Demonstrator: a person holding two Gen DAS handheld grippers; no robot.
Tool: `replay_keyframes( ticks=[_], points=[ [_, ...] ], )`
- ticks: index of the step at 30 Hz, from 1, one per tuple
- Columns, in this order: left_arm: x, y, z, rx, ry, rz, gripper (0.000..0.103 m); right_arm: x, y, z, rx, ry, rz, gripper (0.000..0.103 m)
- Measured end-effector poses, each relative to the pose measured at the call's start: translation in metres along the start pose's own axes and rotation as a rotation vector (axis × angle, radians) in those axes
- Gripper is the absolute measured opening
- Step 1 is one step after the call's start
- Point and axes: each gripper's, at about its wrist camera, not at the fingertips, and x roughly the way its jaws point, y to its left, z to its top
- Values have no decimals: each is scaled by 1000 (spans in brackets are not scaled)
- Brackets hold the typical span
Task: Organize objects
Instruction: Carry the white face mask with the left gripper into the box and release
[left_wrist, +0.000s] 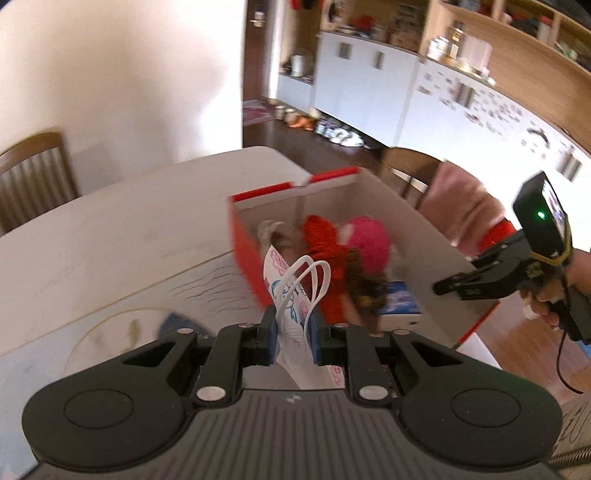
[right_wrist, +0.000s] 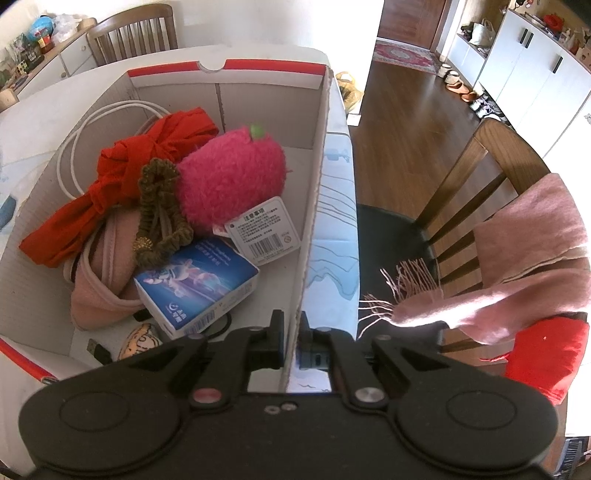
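Two hand-held grippers work a red-and-white cardboard box (right_wrist: 317, 177): the left hand-held gripper (left_wrist: 291, 332) pinches a thin printed face mask (left_wrist: 291, 306) (white ear loops) just outside it; the right hand-held gripper (right_wrist: 291, 332) clamps its wall beside a fuzzy pink plush (right_wrist: 229, 177).

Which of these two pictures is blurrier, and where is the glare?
Left wrist view: smeared with motion blur, box and background cabinets soft. Right wrist view: sharp, the toy's tag nearly readable, but the wall behind is blown out white, and the scarf edge glares.

Pink pouch (right_wrist: 99, 295) mostly buried; left-view box contents blurred, perhaps unreadable.
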Motion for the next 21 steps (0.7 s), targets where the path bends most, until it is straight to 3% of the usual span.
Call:
replay_keyframes(
  ticks=[12, 21],
  points=[
    [65, -65, 28, 152, 70, -97, 17, -2, -2, 0, 2, -8, 11, 5],
    [107, -83, 35, 211, 135, -96, 17, -2, -4, -1, 10, -10, 24, 6]
  ],
)
